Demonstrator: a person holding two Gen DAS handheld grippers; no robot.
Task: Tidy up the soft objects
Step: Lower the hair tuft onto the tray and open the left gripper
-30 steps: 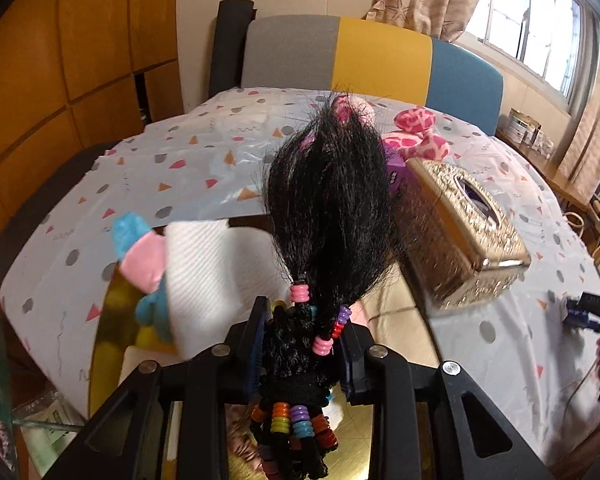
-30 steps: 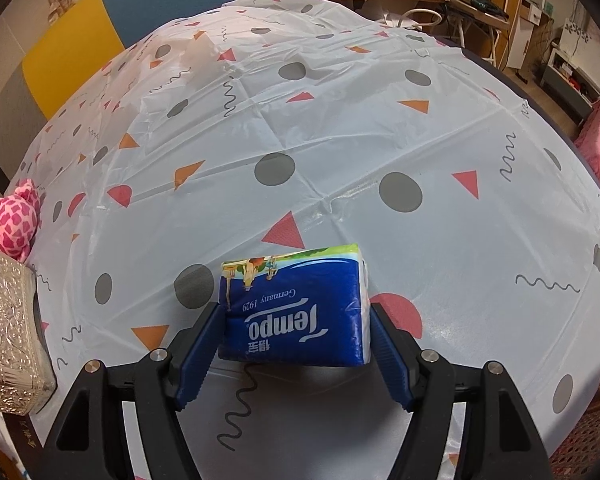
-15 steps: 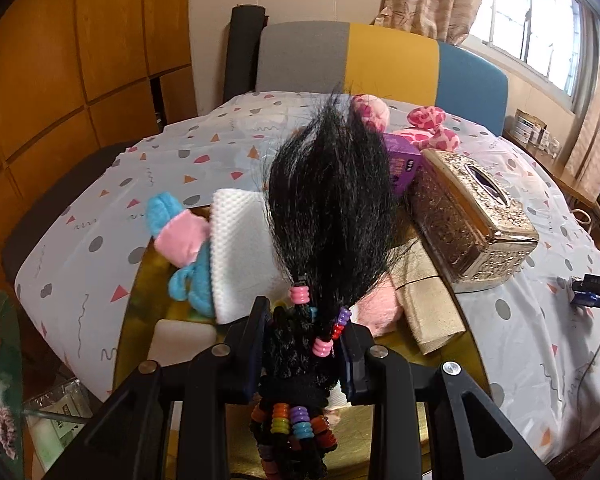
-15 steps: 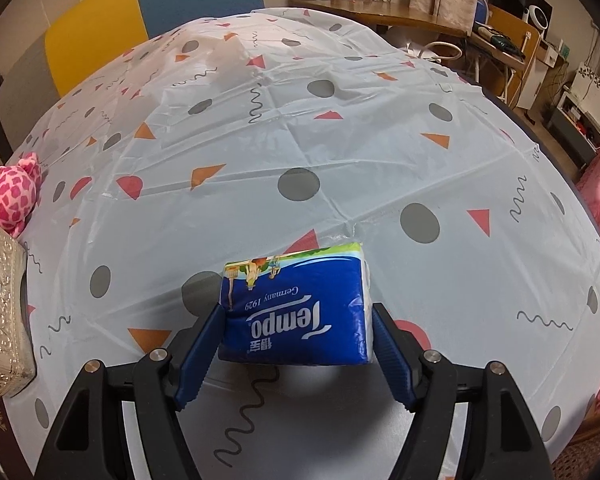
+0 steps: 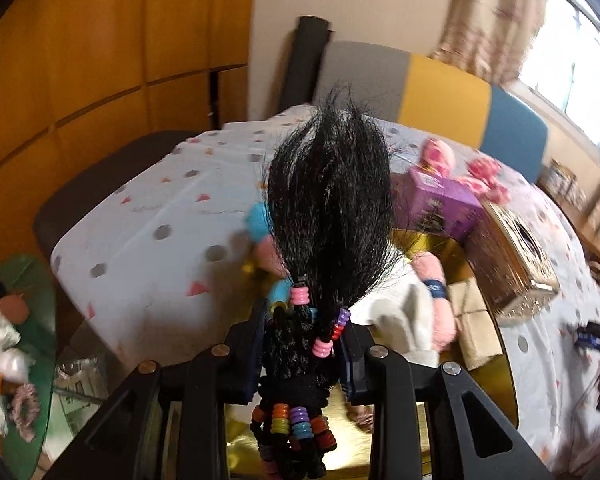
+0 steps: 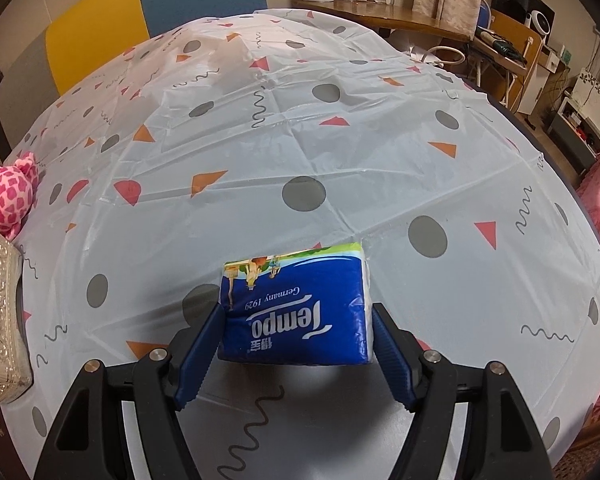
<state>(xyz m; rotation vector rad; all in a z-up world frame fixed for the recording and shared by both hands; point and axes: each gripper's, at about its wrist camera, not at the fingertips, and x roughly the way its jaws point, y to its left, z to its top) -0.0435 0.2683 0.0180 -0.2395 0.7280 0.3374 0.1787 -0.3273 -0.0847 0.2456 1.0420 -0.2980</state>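
Observation:
My left gripper (image 5: 302, 328) is shut on a tuft of black doll hair (image 5: 332, 208) strung with coloured beads; it stands up between the fingers and hides the middle of the view. Behind it a round gold tray (image 5: 496, 380) holds a white cloth (image 5: 400, 312), a pink plush (image 5: 436, 280), a beige cloth (image 5: 472, 320) and a blue-and-pink toy (image 5: 260, 224). My right gripper (image 6: 296, 332) is shut on a blue Tempo tissue pack (image 6: 296, 308), held just above the patterned tablecloth (image 6: 300, 140).
A purple box (image 5: 440, 200), a gold tissue box (image 5: 516, 256) and a pink spotted plush (image 6: 6, 196) sit past the tray. A striped chair back (image 5: 440, 96) stands behind the table. A green side table (image 5: 20, 320) with clutter is low at the left.
The left view has swung leftward and blurred, so the tray and its contents now sit to the right of the hair. The right gripper has tilted slightly, still holding the tissue pack.

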